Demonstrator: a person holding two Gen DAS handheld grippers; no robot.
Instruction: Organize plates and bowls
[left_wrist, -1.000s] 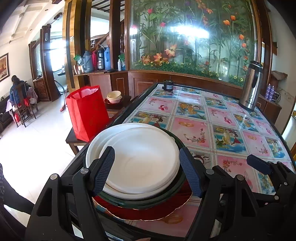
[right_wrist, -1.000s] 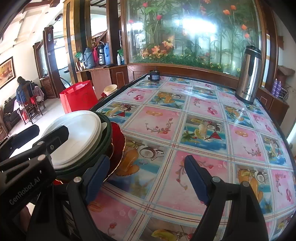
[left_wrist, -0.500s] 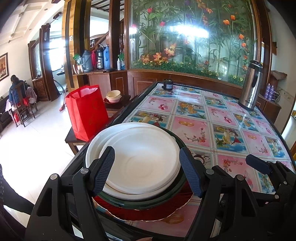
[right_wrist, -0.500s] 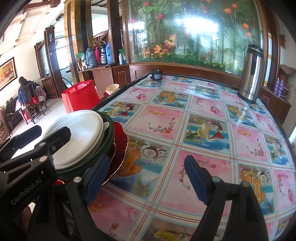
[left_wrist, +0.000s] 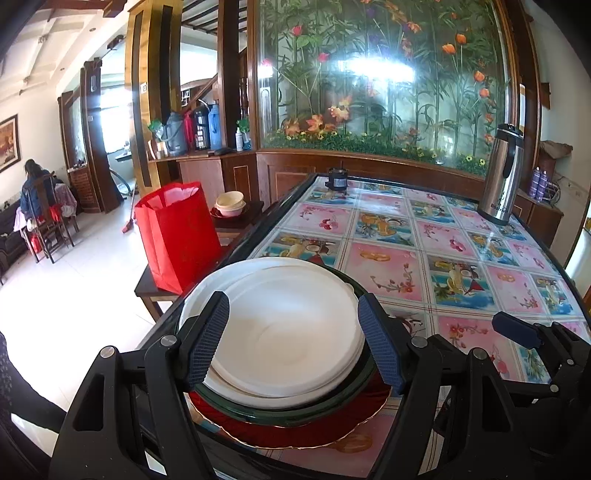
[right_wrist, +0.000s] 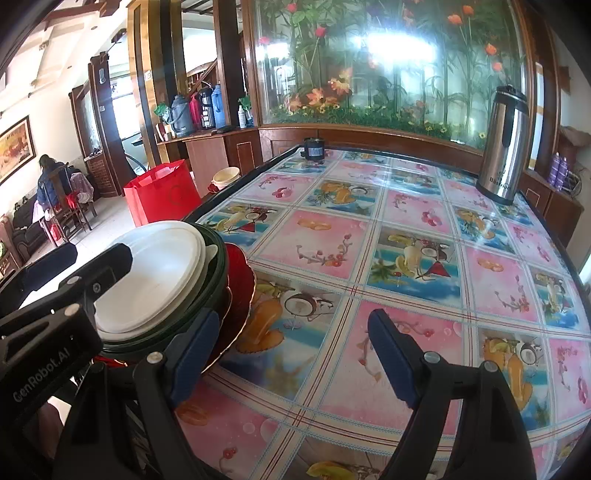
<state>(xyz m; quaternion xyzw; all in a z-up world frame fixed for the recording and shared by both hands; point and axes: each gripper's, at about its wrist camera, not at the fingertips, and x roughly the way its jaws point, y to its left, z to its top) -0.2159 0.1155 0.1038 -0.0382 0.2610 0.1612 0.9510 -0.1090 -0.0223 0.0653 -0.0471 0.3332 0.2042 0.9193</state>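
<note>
I look along the left hand-held gripper (left_wrist: 291, 332) and the stack (left_wrist: 288, 332) of dishes lies directly in front of it, at the near left corner of the bench (left_wrist: 388, 258). White plates (left_wrist: 295, 325) are on top, under them a dark green dish (left_wrist: 288, 415), and a red plate (left_wrist: 295, 434) with a gold scalloped rim is at the bottom. The left jaws are wide open, one finger on each side of the white plates, and they hold nothing; I cannot tell if the pads touch the rims.

The right hand-held gripper (right_wrist: 295, 350) is also wide open and holds nothing. It points over the bare tablecloth, and the stack (right_wrist: 159, 280) lies to its left, just beside its left finger. So I judge that the left one is nearer and better placed for the next grasp. The plates are round, without a long axis, so the approach must meet a rim from the side.

Writing I can read: "GenRobot.AI" on the black body of the left gripper, in the right view. The steel flask (right_wrist: 504, 144) at the far right of the bench has a label that starts with "B", but the rest is too small to read. A red bag (left_wrist: 177, 232) and some bowls (left_wrist: 229, 203) are on a low table beside the bench.
</note>
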